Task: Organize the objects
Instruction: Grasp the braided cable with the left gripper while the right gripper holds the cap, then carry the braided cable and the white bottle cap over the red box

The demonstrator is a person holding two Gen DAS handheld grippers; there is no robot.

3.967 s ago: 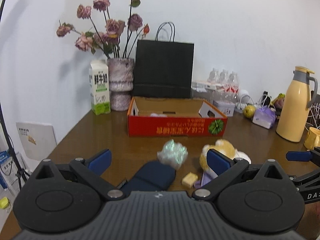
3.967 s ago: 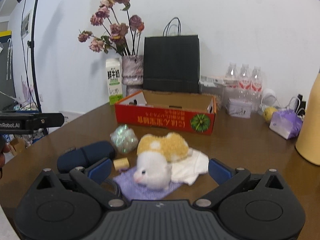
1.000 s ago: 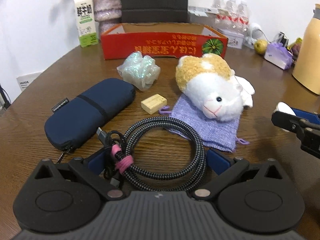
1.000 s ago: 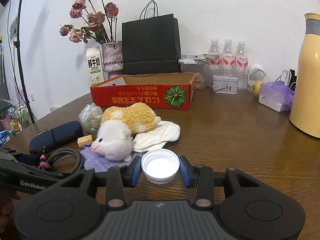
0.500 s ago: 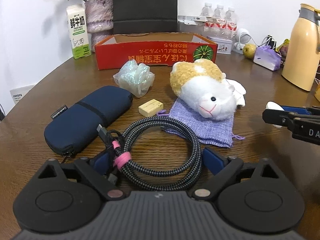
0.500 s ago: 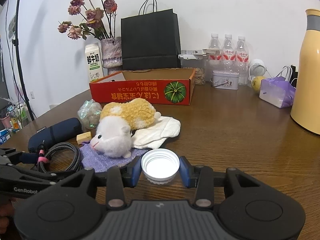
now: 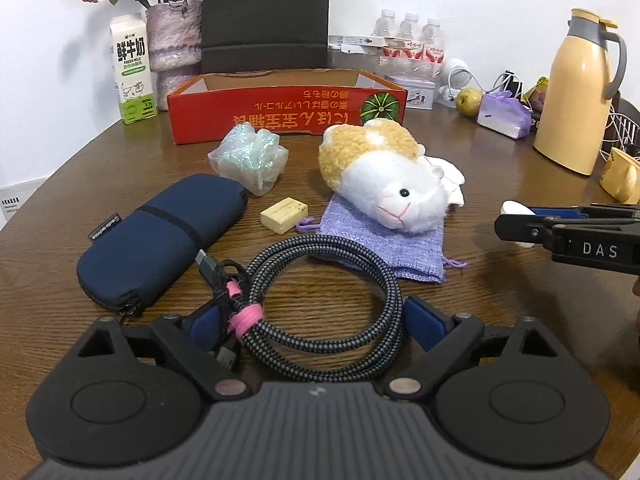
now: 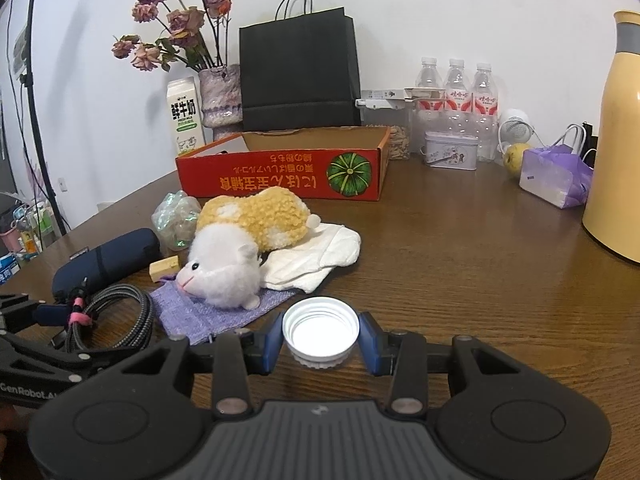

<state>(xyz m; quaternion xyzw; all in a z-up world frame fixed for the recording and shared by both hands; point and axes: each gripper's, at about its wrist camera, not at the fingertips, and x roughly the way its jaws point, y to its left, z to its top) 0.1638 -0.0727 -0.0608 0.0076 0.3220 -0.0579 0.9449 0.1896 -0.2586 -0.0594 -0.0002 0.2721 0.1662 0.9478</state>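
Right hand-held gripper [image 8: 320,338] clamped on a white bottle cap [image 8: 320,330], open side up, low over the wooden bench [image 8: 460,264]. Left hand-held gripper [image 7: 316,322] spread wide around a coiled braided cable [image 7: 320,304] lying on the bench, blue pads just outside the coil. Beyond the cable: navy pouch [image 7: 160,236], plush hamster [image 7: 384,180] on a purple bag [image 7: 384,244], red cardboard box [image 7: 288,110] farther back.

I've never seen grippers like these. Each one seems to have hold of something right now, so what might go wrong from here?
The right gripper pinches the white bottle cap only by its rim, so it might pop out sideways. The left gripper spans the coiled cable widely; loose loops could sag or snag the purple pouch under the plush hamster when lifted.
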